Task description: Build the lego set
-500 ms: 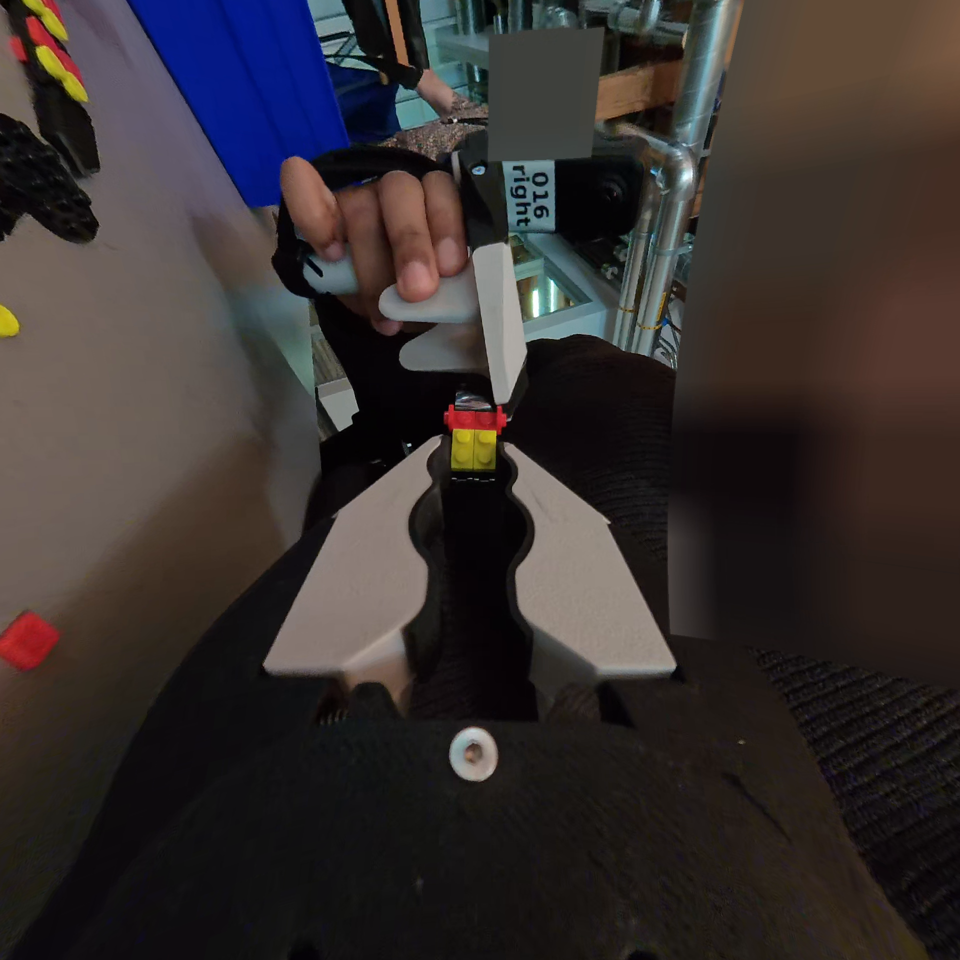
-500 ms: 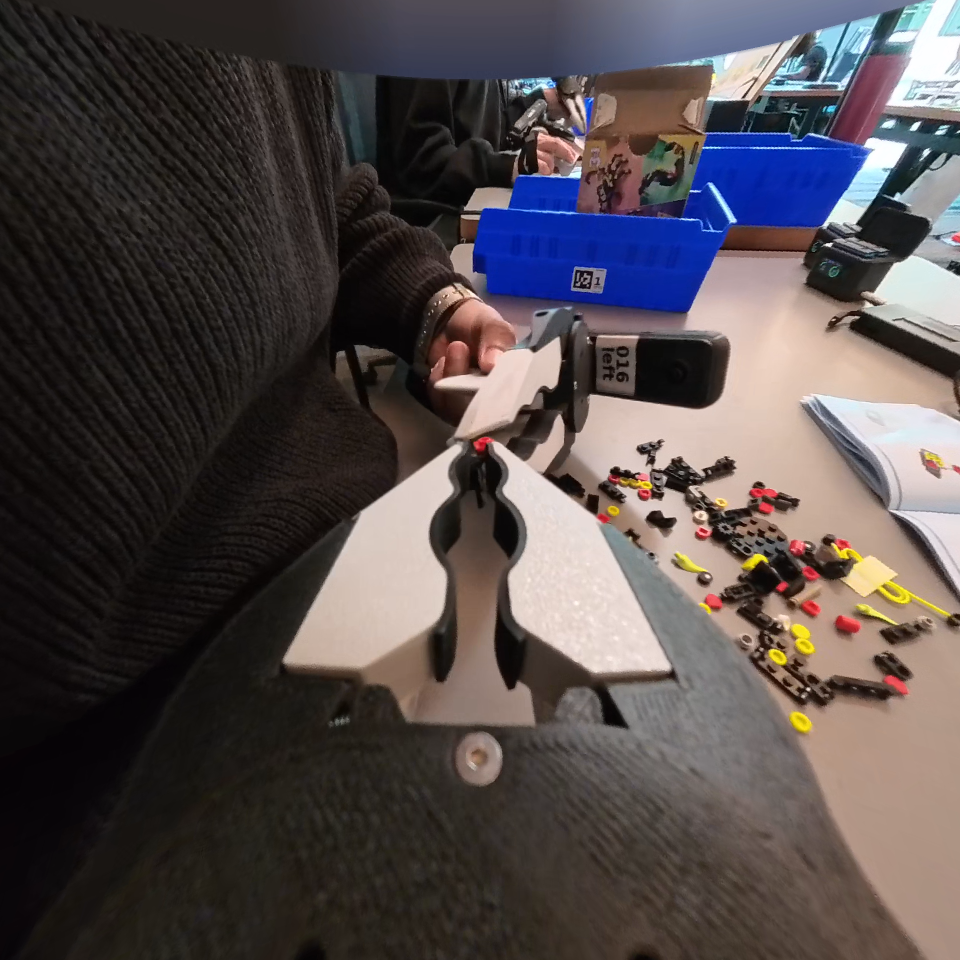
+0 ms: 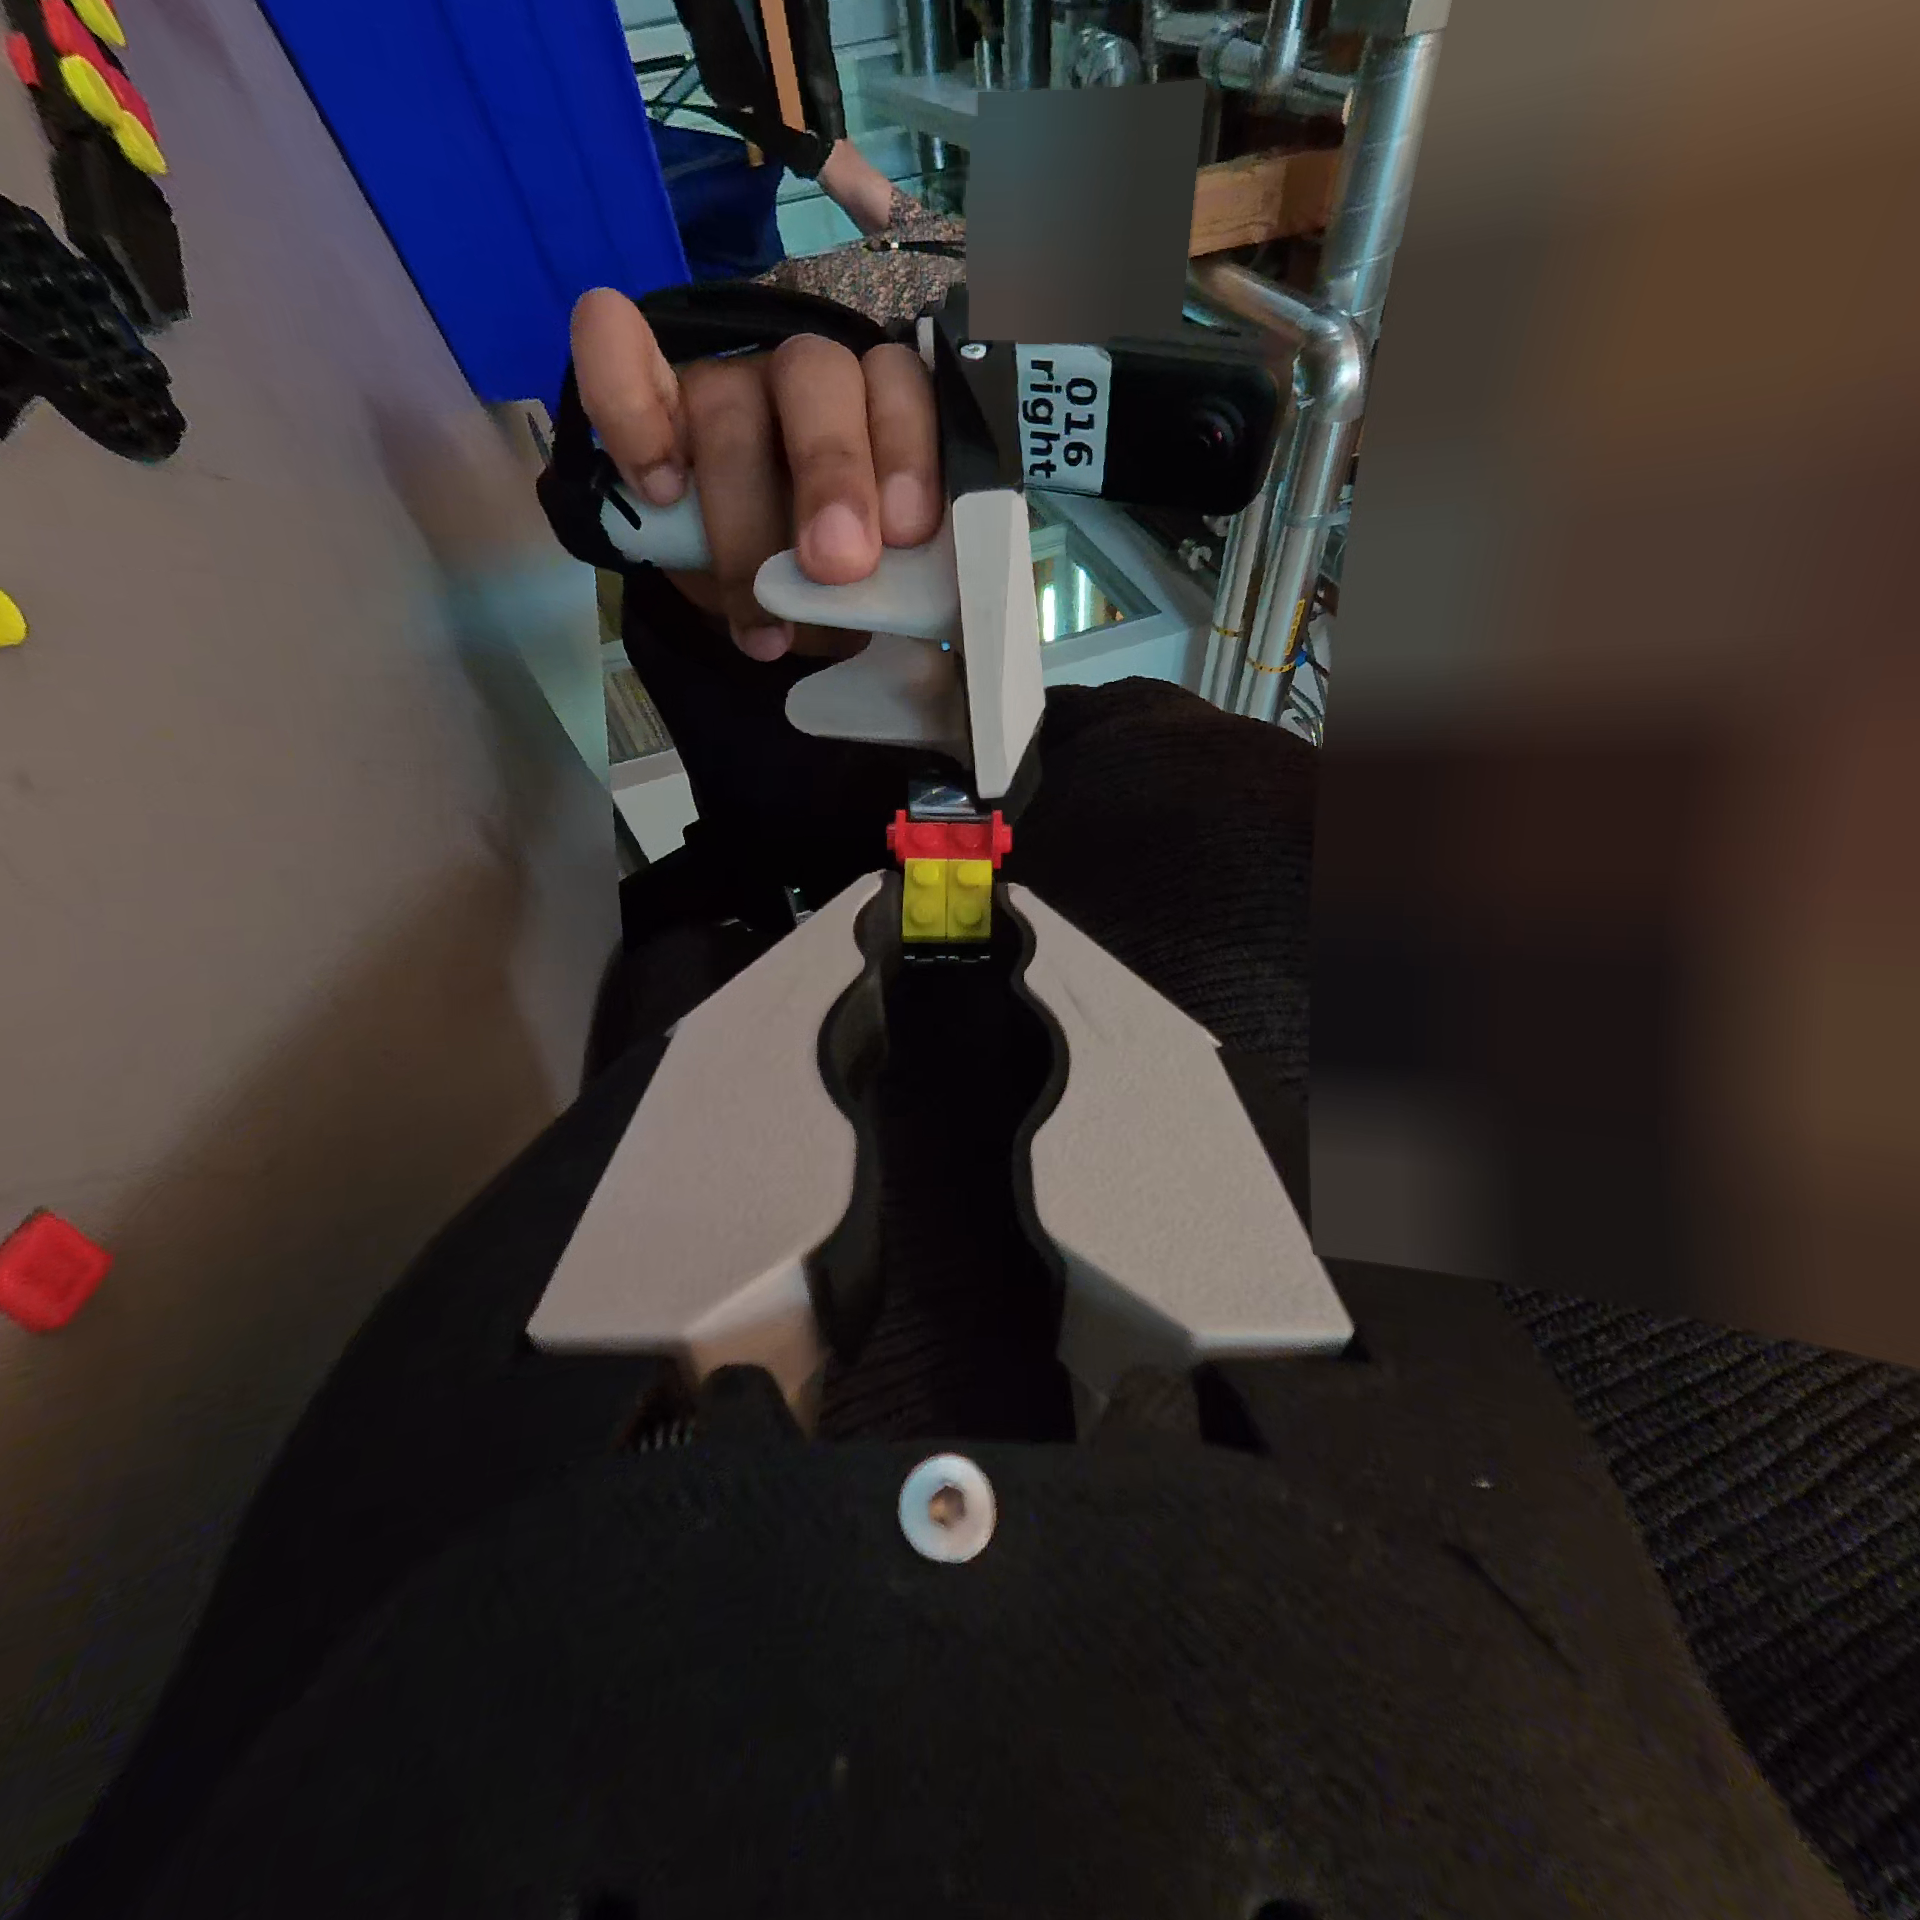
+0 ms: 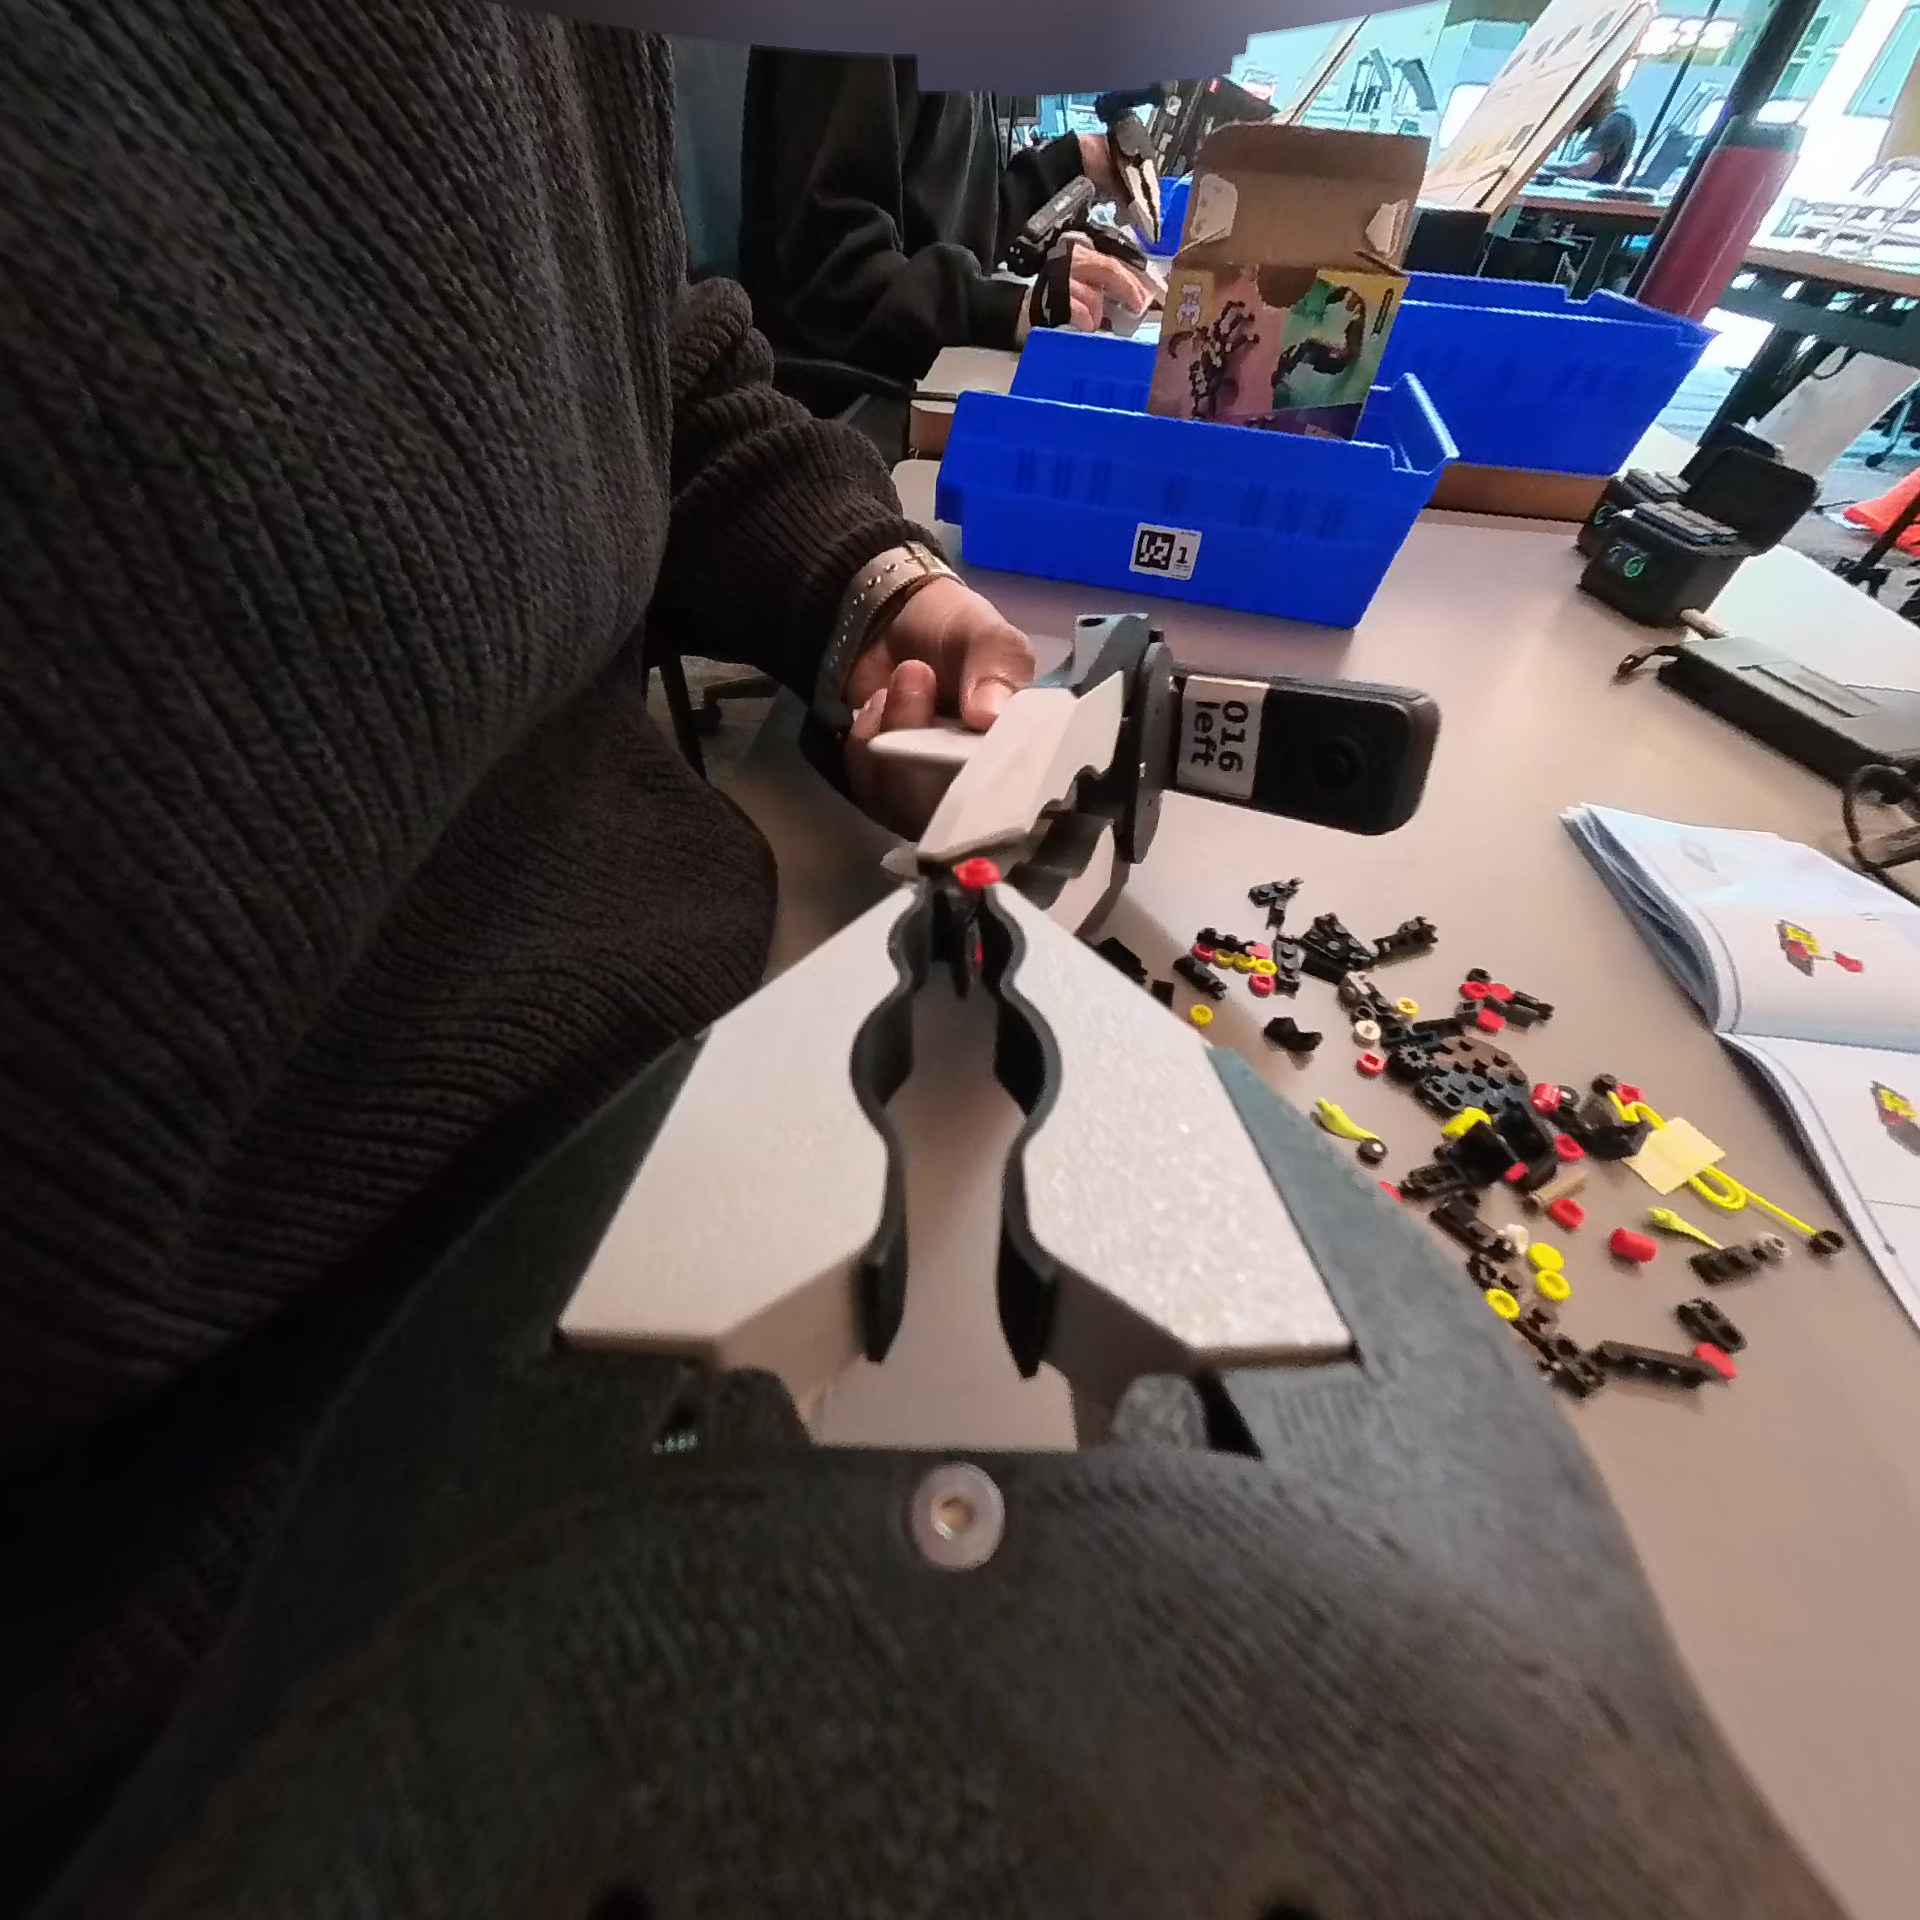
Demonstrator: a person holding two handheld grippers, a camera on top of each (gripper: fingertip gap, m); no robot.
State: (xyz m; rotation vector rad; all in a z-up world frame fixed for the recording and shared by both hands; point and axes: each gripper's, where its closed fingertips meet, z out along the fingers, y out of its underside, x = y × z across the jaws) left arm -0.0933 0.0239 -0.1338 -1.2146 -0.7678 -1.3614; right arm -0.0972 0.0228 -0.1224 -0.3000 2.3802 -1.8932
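My left gripper point(image 3: 945, 909) is shut on a small lego assembly point(image 3: 945, 894): yellow bricks with a red plate on top and a black part below. My right gripper point(image 3: 982, 790) comes down from above in the left wrist view and meets the assembly's top with a small shiny dark piece point(image 3: 940, 800) at its tips. In the right wrist view my right gripper point(image 4: 951, 914) is shut on that thin dark piece point(image 4: 951, 940), tip to tip with the left gripper point(image 4: 997, 805); the red of the assembly point(image 4: 974, 873) shows between them. Both are held in the air in front of a black sweater.
Loose black, red and yellow lego pieces point(image 4: 1475, 1101) lie on the grey table point(image 4: 1507, 727). An open instruction booklet point(image 4: 1766, 956) lies at the right. Blue bins point(image 4: 1184, 499) with a lego box point(image 4: 1283, 312) stand behind. A red piece point(image 3: 47, 1268) lies at the left.
Almost nothing has changed. Both grippers stay tip to tip with the same hold; the right gripper has shifted very slightly against the assembly.
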